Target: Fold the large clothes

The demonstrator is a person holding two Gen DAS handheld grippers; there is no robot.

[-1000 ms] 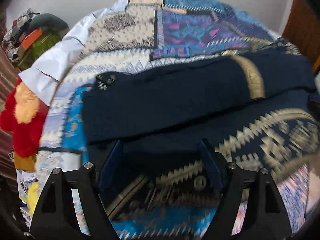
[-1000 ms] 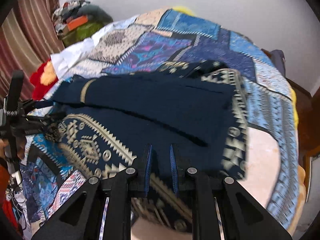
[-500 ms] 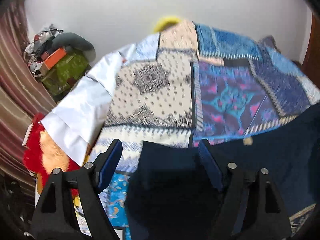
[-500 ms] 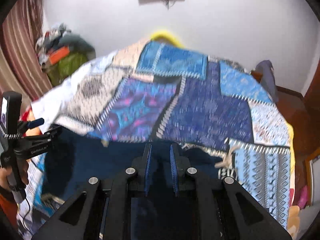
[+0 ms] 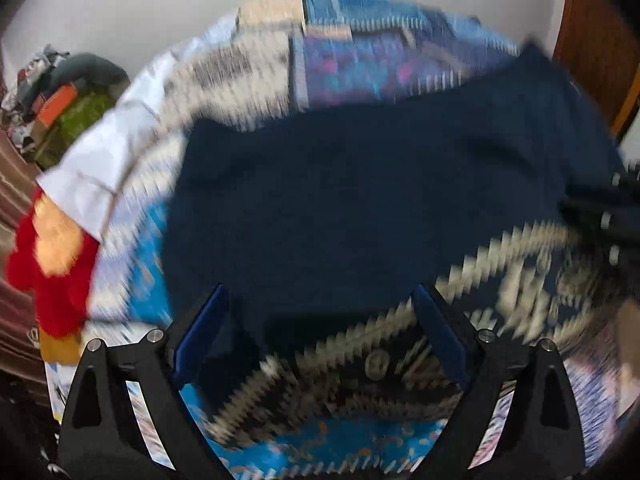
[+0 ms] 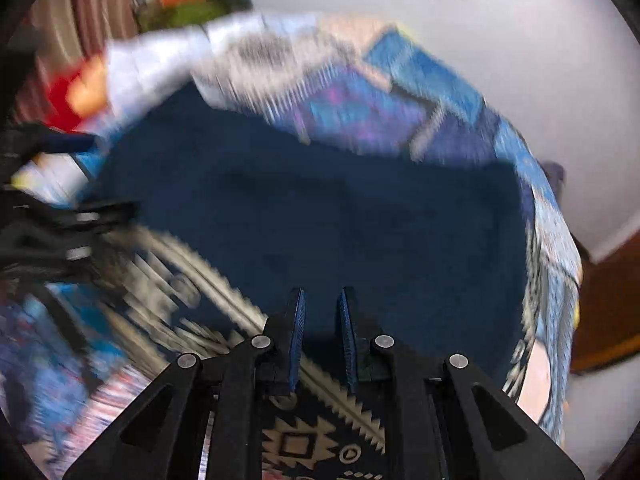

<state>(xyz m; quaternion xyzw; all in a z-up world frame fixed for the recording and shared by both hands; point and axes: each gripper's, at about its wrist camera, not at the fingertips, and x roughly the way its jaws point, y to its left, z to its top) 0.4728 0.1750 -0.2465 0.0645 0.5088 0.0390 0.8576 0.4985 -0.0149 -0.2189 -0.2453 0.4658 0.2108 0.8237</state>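
1. Navy knit garment [image 5: 360,200] with a cream zigzag border lies on the patchwork bedspread [image 5: 360,48], its long axis running side to side across both views.
2. The left gripper [image 5: 320,320] has just been opening; its jaws stand wide apart above the cloth.
3. The right gripper [image 6: 322,320] has its jaws nearly together; whether they pinch fabric cannot be told.

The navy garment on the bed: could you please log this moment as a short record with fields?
garment: navy garment with cream zigzag trim, spread on the patchwork quilt
left gripper: open, jaws just widened, no cloth pinched
right gripper: shut; whether it pinches cloth, unclear
beside bed: red plush toy
image: motion-blurred
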